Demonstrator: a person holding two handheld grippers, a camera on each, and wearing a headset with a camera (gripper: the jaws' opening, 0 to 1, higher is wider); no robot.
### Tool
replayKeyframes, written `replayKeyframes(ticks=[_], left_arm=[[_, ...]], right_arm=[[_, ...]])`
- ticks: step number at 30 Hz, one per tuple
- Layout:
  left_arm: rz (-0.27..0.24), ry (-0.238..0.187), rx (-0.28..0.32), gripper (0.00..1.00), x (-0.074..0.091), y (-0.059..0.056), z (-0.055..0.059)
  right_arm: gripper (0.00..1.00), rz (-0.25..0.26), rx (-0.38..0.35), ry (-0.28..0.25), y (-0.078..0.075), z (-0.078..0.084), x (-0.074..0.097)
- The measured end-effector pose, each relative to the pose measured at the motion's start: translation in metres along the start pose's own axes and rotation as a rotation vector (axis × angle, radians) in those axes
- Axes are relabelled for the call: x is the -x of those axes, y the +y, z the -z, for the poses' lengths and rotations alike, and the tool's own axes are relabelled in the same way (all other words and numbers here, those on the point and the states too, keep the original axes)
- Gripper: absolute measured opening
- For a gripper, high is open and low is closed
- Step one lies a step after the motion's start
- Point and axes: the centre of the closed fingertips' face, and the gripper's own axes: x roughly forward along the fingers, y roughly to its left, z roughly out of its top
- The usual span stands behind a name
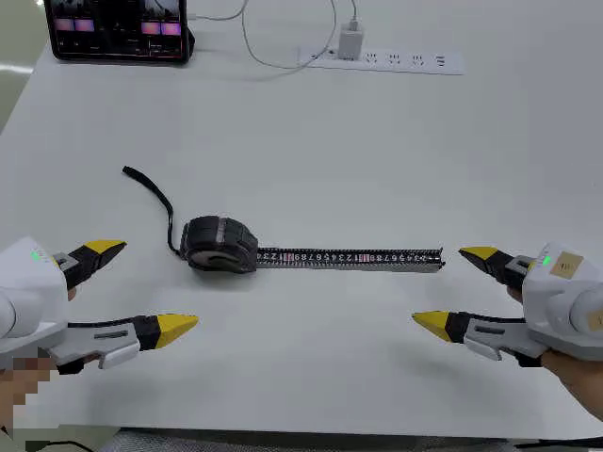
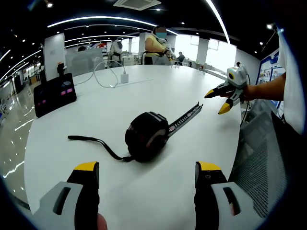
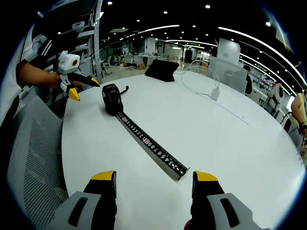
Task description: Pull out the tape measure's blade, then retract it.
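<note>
Head view has the yellow-tipped left gripper [image 1: 158, 284] and right gripper [image 1: 438, 285] both spread wide and empty. They flank the black rubber-cased tape measure [image 1: 220, 245] near the front edge of the white bench [image 1: 377, 132], its numbered metal blade [image 1: 349, 256] drawn out. Retraction seems next: steady the case [image 2: 146, 136], free the blade. Right gripper view shows the blade's end hook [image 3: 182, 173] plainly, just ahead.

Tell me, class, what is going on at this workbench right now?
A person holds a pair of tongs in each hand over a white workbench. A black tape measure lies on it between them, its blade drawn out flat toward the right tongs and its strap trailing the other way. The left tongs hover beside the case. Both tongs are open and grip nothing; the blade's end lies just ahead of the right tongs, untouched.
</note>
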Motion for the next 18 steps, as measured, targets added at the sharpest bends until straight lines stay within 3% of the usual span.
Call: replayKeyframes(ticks=[18], left_arm=[[-0.043, -0.011, 0.037, 0.86, 0.010, -0.004, 0.010]], right_arm=[[0.67, -0.004, -0.038, 0.006, 0.014, 0.015, 0.011]])
